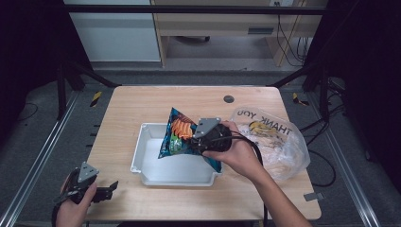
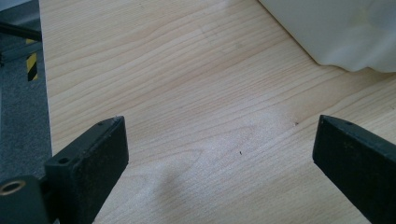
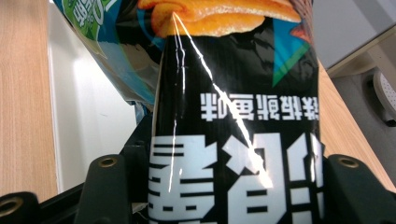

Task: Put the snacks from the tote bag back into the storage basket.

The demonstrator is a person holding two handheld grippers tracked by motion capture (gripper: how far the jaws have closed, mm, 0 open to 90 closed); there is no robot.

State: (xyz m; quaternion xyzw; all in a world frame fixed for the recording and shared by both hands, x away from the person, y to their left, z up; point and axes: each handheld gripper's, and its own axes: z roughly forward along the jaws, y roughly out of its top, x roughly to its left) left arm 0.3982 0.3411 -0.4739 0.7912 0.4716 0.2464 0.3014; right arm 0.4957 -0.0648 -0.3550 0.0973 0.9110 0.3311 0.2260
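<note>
A blue and black snack bag (image 1: 178,135) with orange chips printed on it hangs tilted over the white tray (image 1: 151,176). My right gripper (image 1: 204,140) is shut on the bag's lower right part. In the right gripper view the bag (image 3: 233,116) sits pinched between the two black jaws, its print upside down, with the tray (image 3: 88,112) below and behind it. My left gripper (image 1: 109,187) rests at the table's front left corner, pointing right toward the tray. In the left gripper view its jaws stand wide apart over bare wood, my left gripper (image 2: 219,154) open and holding nothing.
A clear plastic "THANK YOU" shopping bag (image 1: 274,137) with goods inside lies on the table to the right of the tray. A small dark round grommet (image 1: 229,99) sits near the table's far edge. The tray's corner (image 2: 341,37) shows ahead of the left gripper.
</note>
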